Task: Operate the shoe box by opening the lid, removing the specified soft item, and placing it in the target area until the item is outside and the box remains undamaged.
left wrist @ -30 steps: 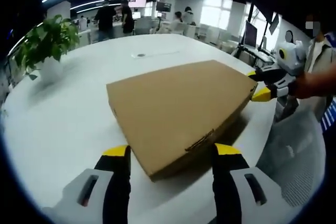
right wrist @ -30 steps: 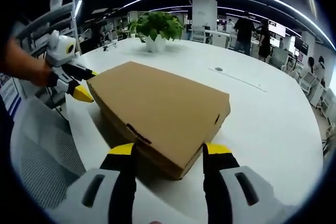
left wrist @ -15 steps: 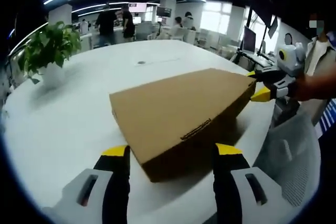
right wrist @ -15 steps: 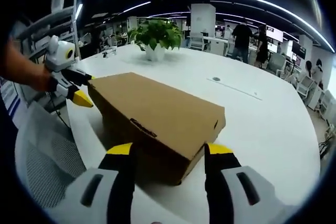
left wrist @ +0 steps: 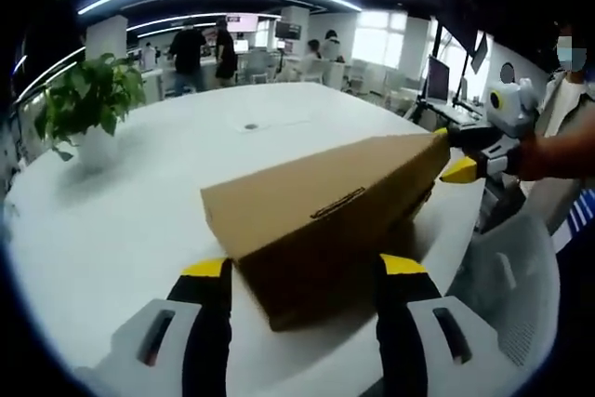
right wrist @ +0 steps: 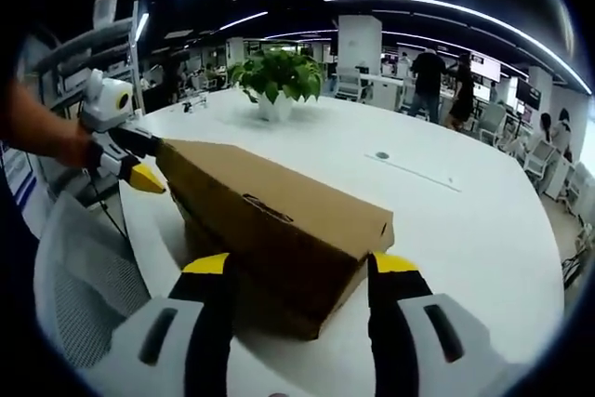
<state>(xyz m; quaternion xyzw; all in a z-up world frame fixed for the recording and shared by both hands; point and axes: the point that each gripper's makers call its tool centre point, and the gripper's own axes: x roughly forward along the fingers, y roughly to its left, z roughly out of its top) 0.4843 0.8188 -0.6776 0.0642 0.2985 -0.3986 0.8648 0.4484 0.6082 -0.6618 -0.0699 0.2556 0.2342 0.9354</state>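
Shoe box [left wrist: 321, 220] [right wrist: 274, 220] of brown cardboard, lying at the near edge of the white desk [left wrist: 158, 183] [right wrist: 465, 220], close to the side where a grey mesh chair [left wrist: 516, 285] [right wrist: 79, 276] is standing. Lid tilting up on the side facing the chair, so apparently being opened along that long edge; inside of the box not visible, soft item not visible.

Left gripper [left wrist: 302, 271] [right wrist: 139, 160] spread wide, one short end of the box sitting between the yellow-tipped jaws, not clearly touching them. Right gripper [right wrist: 296, 271] [left wrist: 456, 155] also spread, standing the same way around the opposite short end. Whether either tip is hooking under the lid rim, cannot tell.

Judging by the look: light, thin cardboard, stiff enough in the flat panels but easily creasing at corners and at the small slot in the side wall. Best taking hold at the lid rim near the corners, lifting evenly at both ends, not squeezing the walls.

Further out: a potted plant [left wrist: 84, 104] [right wrist: 276, 72] toward the far edge of the desk, people standing in the office behind.
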